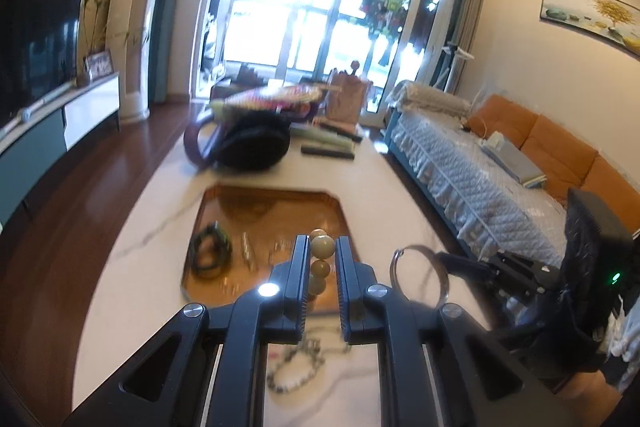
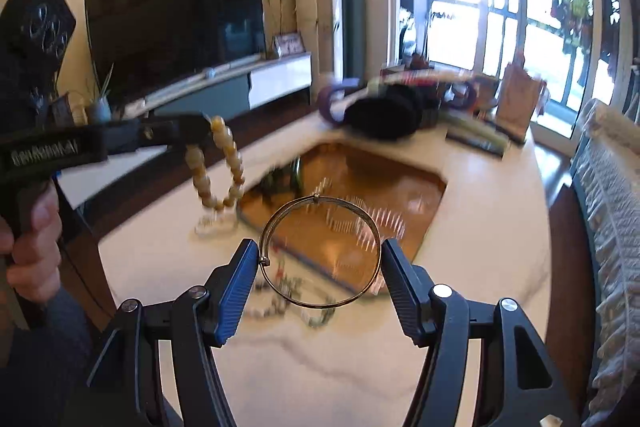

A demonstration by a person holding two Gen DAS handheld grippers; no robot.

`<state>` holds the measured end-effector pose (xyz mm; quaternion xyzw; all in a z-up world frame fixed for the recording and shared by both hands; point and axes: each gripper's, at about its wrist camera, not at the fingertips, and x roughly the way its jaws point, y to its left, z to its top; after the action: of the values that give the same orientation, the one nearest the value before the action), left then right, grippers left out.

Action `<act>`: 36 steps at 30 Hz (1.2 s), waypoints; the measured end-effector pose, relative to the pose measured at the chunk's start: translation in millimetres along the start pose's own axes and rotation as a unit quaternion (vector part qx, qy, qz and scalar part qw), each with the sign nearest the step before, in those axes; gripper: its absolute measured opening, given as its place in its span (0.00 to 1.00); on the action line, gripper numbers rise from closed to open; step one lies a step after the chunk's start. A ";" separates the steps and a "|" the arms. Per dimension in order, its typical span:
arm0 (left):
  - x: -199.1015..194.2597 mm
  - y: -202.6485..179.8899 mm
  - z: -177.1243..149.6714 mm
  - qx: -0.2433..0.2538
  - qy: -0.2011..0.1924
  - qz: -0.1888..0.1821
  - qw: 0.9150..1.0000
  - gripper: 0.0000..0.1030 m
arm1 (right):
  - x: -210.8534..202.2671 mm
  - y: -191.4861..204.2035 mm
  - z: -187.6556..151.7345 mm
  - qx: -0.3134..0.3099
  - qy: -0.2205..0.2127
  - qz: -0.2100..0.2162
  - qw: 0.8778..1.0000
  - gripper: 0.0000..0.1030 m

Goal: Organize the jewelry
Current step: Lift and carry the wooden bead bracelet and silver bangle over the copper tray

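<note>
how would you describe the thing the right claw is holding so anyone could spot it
Above the white marble table, just before the amber tray, the right claw pinches a thin metal bangle. Unlike the hanging yellow bead bracelet, it is one plain rigid hoop.

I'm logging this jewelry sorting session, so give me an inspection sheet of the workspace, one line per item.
Surface: white marble table with an amber mirrored tray on it.
Job's things: yellow bead bracelet and thin metal bangle both held in the air; dark green bracelet and small pieces lie in the tray; more jewelry lies blurred on the table nearby.
Clutter: black bag, remotes and brown box at the far end.
Grippers: left hand-held gripper shut on the bead bracelet; right hand-held gripper clamps the bangle across its width.
Cables: nothing seen.
Surroundings: television, covered sofa, bright glass doors.
</note>
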<state>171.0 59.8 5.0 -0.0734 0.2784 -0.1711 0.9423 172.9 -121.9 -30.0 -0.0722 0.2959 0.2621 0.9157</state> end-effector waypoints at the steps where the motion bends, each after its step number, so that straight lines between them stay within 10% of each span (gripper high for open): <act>1: -1.1 -3.2 8.1 0.006 -0.009 0.003 1.000 0.13 | -4.6 -1.0 9.9 0.002 -0.011 -0.001 1.000 0.58; 13: 16.9 4.0 48.1 -0.029 -0.052 -0.035 0.998 0.13 | -21.4 -12.7 79.6 0.012 -0.101 -0.029 0.994 0.58; 36: 144.6 65.6 -32.6 -0.096 0.138 -0.020 0.986 0.13 | 116.8 -35.3 -15.1 0.027 0.076 -0.005 0.997 0.58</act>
<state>285.3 67.0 -109.8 -0.1449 0.4192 -0.1712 0.8797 264.1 -105.2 -110.9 -0.0682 0.3716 0.2430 0.8934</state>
